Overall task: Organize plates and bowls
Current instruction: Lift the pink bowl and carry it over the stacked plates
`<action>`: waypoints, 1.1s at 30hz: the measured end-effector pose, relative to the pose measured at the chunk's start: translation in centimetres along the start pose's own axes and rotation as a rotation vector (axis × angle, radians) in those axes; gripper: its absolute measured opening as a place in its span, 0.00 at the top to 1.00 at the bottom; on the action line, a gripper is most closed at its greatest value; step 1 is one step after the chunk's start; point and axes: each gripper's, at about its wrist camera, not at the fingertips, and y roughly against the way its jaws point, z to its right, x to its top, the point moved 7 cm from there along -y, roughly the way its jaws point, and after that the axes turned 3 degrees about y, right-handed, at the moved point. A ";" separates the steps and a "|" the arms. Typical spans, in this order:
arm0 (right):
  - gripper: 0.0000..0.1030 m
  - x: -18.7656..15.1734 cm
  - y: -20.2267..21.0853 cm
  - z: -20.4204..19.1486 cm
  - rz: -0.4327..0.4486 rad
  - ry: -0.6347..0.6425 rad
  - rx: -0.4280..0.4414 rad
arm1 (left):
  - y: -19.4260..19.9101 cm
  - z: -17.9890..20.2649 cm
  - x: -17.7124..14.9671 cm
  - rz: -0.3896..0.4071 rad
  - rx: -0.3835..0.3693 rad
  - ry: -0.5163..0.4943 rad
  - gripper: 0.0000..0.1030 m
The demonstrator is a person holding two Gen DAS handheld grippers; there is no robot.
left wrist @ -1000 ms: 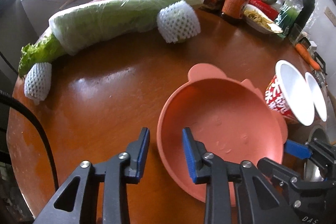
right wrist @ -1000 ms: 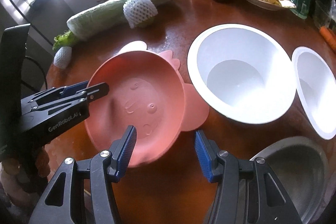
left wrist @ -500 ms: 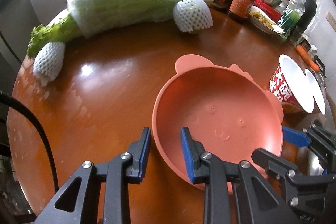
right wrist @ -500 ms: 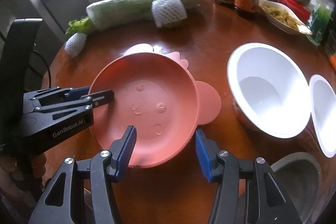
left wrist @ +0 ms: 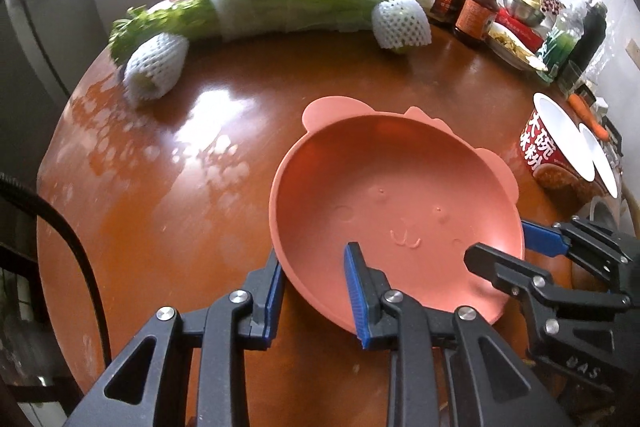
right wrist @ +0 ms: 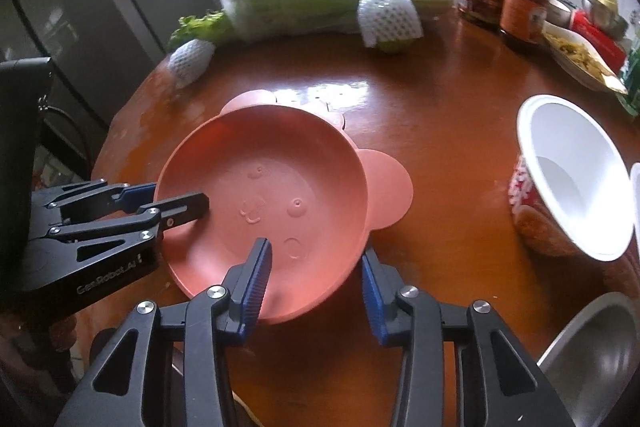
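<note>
Both tongs, left [left wrist: 316,293] and right [right wrist: 316,285], straddle the pink bowl's [left wrist: 384,195] rim, fingers apart.

A salmon-pink bowl [left wrist: 396,203], faintly embossed with a small face, sits on a glossy reddish-brown surface [left wrist: 168,187]. Both hand-held grippers, left [left wrist: 314,291] and right [right wrist: 316,283], are black with blue finger pads. The paper bowl [right wrist: 560,183] is white inside, red with white characters outside. White foam netting [left wrist: 402,23] wraps green fruit beside pale-green cabbage [left wrist: 304,1].
</note>
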 end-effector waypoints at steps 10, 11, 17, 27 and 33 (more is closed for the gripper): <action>0.66 0.4 0.4 -1.0 0.068 0.034 -0.016 | 0.8 -1.1 -0.7 0.047 -0.029 0.075 0.71; 0.66 0.6 0.6 -1.0 0.074 0.037 -0.014 | 1.0 -1.2 -0.7 0.054 -0.034 0.080 0.71; 0.66 0.9 1.7 -1.9 0.104 0.060 0.002 | 2.3 -1.9 -0.6 0.091 -0.023 0.101 0.71; 0.66 1.1 3.9 -3.2 0.154 0.086 0.040 | 5.6 -1.7 -0.6 0.166 0.015 0.089 0.71; 0.66 1.0 6.2 -3.9 0.196 0.104 0.053 | 8.2 -1.1 -1.0 0.211 0.023 0.087 0.71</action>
